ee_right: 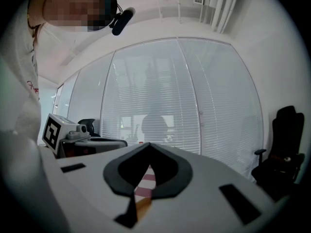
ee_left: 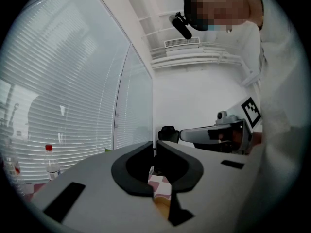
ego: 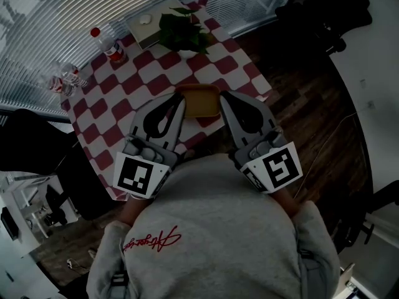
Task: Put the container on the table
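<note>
Yellow rectangular container [ego: 198, 100] over red-and-white checked cloth [ego: 156, 73]

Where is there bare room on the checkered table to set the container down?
The widest bare patch of cloth lies between the plant and the container. A second runs along the left side, from the clear bottles toward the left gripper. The right corner past the plant is bare too. The far edge is crowded: white box, plant, red-capped bottle.

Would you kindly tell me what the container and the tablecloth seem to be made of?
Container: likely plastic, matte yellow-tan, with smooth rounded corners. Tablecloth: red-and-white checked cloth or vinyl, draping over the edge; which of the two is unclear.
</note>
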A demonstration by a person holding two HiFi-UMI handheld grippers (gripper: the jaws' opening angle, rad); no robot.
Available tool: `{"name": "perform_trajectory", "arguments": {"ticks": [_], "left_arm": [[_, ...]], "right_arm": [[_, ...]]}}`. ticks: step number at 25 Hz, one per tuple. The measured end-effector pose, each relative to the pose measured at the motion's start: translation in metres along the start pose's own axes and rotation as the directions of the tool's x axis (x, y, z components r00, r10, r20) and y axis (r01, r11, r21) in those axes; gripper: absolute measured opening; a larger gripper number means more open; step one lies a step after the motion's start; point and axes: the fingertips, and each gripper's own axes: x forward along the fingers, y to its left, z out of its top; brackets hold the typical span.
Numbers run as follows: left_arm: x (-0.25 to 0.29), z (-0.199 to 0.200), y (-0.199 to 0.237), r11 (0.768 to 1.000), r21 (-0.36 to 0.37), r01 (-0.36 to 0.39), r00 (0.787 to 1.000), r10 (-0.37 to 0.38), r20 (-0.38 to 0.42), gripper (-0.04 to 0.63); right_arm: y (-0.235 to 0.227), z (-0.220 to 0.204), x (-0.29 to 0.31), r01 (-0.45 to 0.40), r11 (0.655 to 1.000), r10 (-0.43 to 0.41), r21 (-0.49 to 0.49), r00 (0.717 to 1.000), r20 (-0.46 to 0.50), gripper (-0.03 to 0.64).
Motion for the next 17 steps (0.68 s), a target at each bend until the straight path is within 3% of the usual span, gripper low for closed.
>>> {"name": "perform_trajectory", "arguments": {"ticks": [17], "left_arm": [[0.0015, 0.0019, 0.0028, 1.0, -0.015, -0.017, 1.0, 0.018, 0.023, 0.035]], "right_arm": [[0.0033, 0.0009, 0.0007, -0.016, 1.0, 0.015, 0.006, 1.0, 0.017, 0.011]]}}
